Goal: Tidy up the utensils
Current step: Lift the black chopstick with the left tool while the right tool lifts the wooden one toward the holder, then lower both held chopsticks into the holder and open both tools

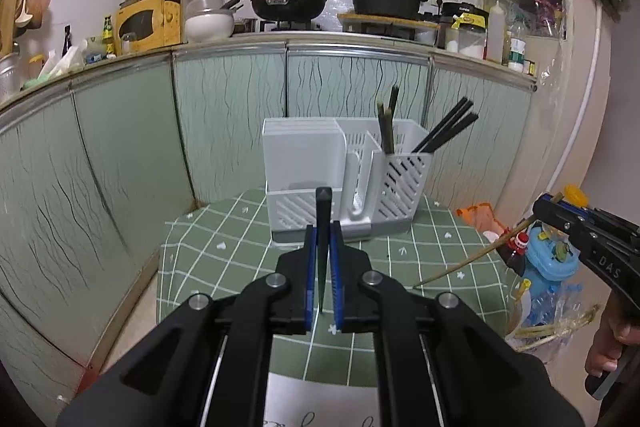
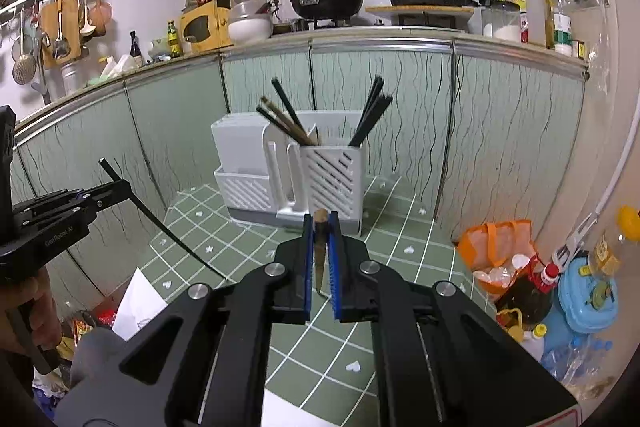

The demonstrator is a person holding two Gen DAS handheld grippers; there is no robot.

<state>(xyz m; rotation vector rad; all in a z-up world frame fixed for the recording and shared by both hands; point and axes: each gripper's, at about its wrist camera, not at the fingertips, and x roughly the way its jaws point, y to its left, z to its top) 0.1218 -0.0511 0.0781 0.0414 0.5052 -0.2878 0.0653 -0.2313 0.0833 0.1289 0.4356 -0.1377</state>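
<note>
Left tool (image 1: 323, 247) clamps a black chopstick (image 1: 323, 223), right tool (image 2: 321, 247) a wooden chopstick (image 2: 320, 247). Several chopsticks already stand in the white rack (image 1: 344, 183) at the desk's (image 1: 440, 267) far edge; these two remain.

Left claw (image 1: 323, 227): jaws closed on a black chopstick (image 1: 322, 251), angled slightly downward. Right claw (image 2: 321, 225): jaws closed on a wooden chopstick (image 2: 319, 255), angled slightly downward. Both claws are raised side by side, each gripped at its handle by a hand (image 1: 608, 351).
</note>
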